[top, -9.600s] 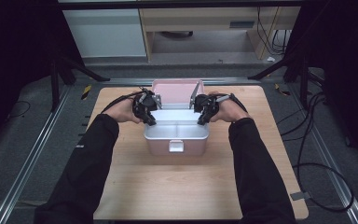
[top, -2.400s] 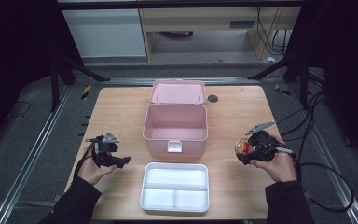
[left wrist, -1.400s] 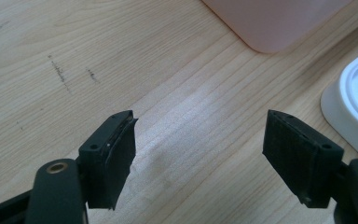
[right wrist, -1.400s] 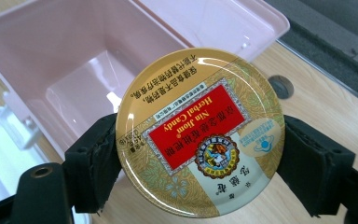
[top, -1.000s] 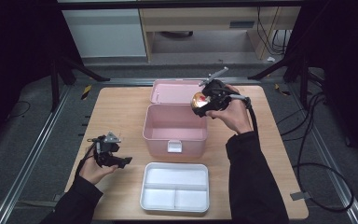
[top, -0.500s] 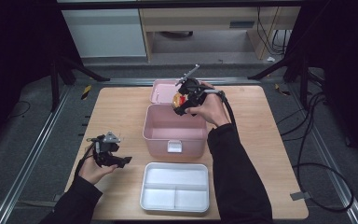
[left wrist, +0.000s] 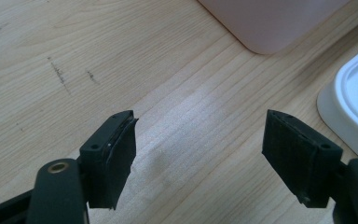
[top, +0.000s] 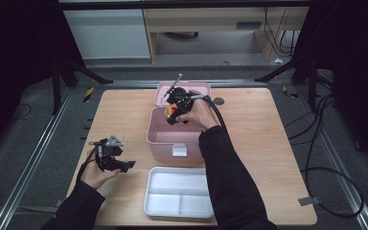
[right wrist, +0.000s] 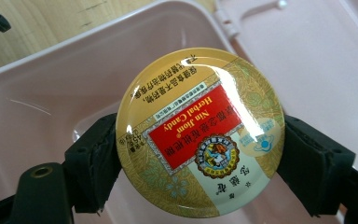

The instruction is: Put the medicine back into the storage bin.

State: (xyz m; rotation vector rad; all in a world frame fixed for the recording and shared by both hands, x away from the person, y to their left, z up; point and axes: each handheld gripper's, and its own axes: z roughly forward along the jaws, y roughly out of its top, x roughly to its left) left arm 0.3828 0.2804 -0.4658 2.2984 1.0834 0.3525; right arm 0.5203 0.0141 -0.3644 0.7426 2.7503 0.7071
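A round gold and red candy tin (right wrist: 199,133) sits between the jaws of my right gripper (right wrist: 200,154), which is shut on it. In the high view the right gripper (top: 173,111) holds the candy tin (top: 169,113) over the back left corner of the open pink box (top: 170,139). The box's lid (top: 197,90) lies open behind it. My left gripper (top: 124,164) rests low at the table's left, open, with bare wood between its jaws (left wrist: 200,154).
A white divided tray (top: 179,198) lies in front of the pink box near the table's front edge; its corner (left wrist: 354,93) shows in the left gripper view. A small dark disc (top: 218,101) lies right of the lid. Cables trail off the table's right side.
My right gripper has carried the candy tin leftward and down, from above the lid to over the box's back left corner. The left gripper has stayed put.
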